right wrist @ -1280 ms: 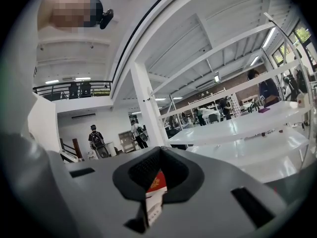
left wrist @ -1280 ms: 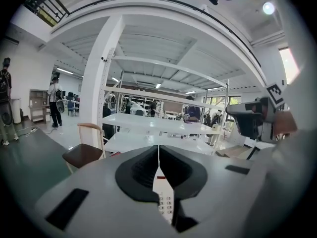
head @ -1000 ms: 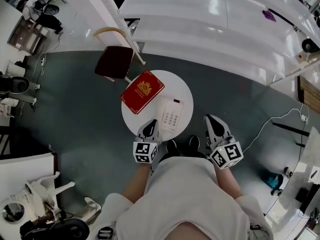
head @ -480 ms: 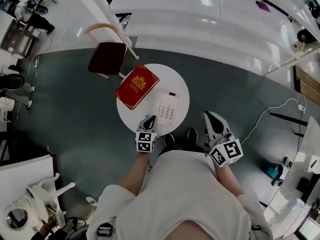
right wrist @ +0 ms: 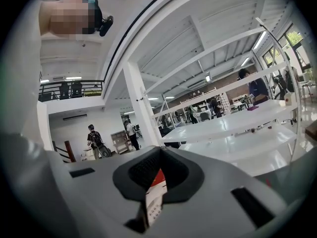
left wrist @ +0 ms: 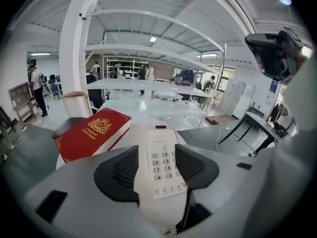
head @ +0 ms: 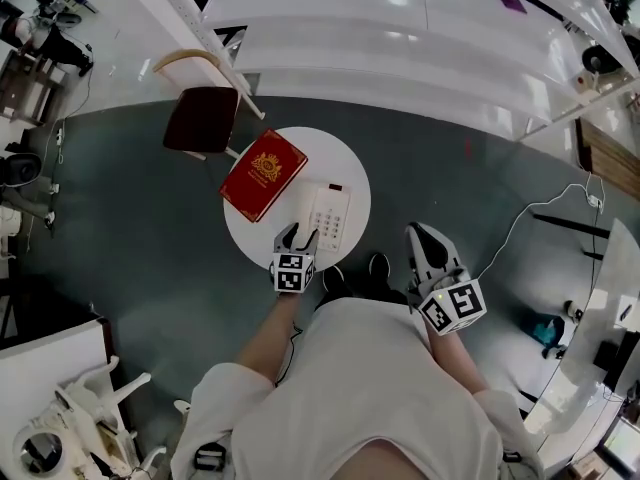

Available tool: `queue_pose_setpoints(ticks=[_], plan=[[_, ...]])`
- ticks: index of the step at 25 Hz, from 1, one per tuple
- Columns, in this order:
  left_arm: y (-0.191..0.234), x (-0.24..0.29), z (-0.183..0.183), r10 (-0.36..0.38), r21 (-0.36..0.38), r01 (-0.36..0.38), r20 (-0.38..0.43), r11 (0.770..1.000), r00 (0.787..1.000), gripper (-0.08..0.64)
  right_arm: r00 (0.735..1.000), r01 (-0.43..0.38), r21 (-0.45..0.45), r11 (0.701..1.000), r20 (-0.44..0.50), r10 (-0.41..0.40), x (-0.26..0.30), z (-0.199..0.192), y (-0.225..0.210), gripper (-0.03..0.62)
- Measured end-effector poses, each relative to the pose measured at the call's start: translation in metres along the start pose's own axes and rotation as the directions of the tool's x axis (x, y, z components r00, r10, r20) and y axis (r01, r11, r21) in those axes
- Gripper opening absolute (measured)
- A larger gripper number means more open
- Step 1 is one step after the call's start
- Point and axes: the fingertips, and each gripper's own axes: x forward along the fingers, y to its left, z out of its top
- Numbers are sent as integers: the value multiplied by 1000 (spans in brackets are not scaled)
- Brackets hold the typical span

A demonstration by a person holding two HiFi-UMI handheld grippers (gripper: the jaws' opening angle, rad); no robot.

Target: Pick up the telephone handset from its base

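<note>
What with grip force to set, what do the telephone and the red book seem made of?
The telephone looks like moulded plastic: off-white, smooth, slightly glossy, with raised rounded keys. The red book looks like a hardcover, probably cloth or leatherette over board: a matte red cover with a gold-stamped crest, and pale page edges at its side.

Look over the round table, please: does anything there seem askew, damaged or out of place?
Nothing really stands out. The telephone lies flat and looks whole on the round table. The red book beside it sits at an angle to it, its corners reaching the table's rim, but it lies flat and closed.
</note>
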Motion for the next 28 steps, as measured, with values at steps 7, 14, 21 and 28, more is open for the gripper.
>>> queue_pose_setpoints(ticks=[7,14,21,28], plan=[[12,16,0,-12,-52,11,-26,999,1000,310,1000,16,2,1000,2,-16,3,3,-4,9],[35,41,-5,16,-82,-23,-89,996,996,309,999,42,10,999,-7,-41,10,2,-14,9],[45,60,-13,1,-80,-14,-163,997,987,308,997,73,19,997,-13,-73,14,1,-24,9],[50,73,-24,19,-75,-36,-224,997,974,307,995,99,28,995,-14,-99,15,2,-33,9]])
